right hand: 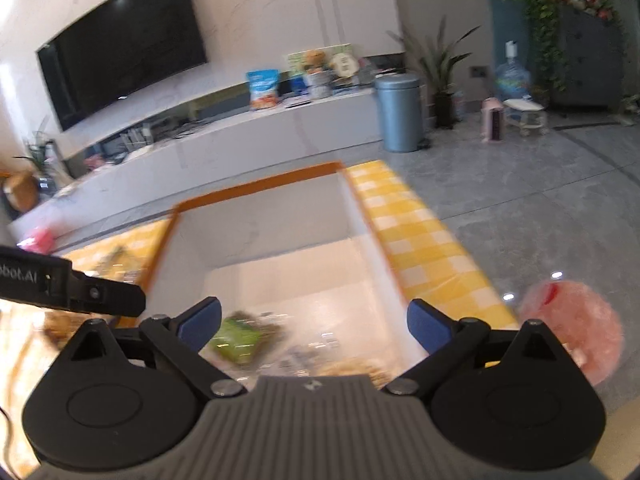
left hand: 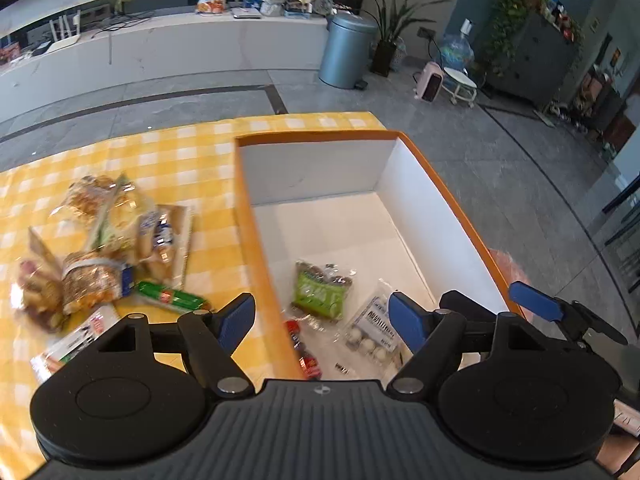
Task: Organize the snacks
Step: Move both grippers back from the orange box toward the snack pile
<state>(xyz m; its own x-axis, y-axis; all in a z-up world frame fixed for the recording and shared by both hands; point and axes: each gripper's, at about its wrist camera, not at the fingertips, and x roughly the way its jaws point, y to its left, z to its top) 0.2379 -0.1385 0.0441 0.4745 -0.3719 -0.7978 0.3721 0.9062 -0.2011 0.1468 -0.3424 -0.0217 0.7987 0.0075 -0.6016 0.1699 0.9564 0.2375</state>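
Note:
An orange-rimmed white box (left hand: 260, 264) stands on the yellow checked table (left hand: 168, 160). Inside lie a green snack pack (left hand: 320, 290), a clear pack of white balls (left hand: 374, 332) and a red packet (left hand: 306, 350). A pile of bread and snack packs (left hand: 104, 248) and a green stick pack (left hand: 172, 296) lie left of the box. My left gripper (left hand: 322, 318) is open and empty over the box's near left rim. My right gripper (right hand: 314, 322) is open and empty above the box (right hand: 256, 192), over the green pack (right hand: 236, 340). Its finger shows in the left wrist view (left hand: 534, 300).
A grey bin (left hand: 346, 50), potted plants (left hand: 390, 36), a water bottle (left hand: 456, 52) and a small heater (left hand: 430, 82) stand on the floor beyond the table. A pink fluffy object (right hand: 576, 332) sits right of the table. A white TV console (right hand: 240, 136) runs along the wall.

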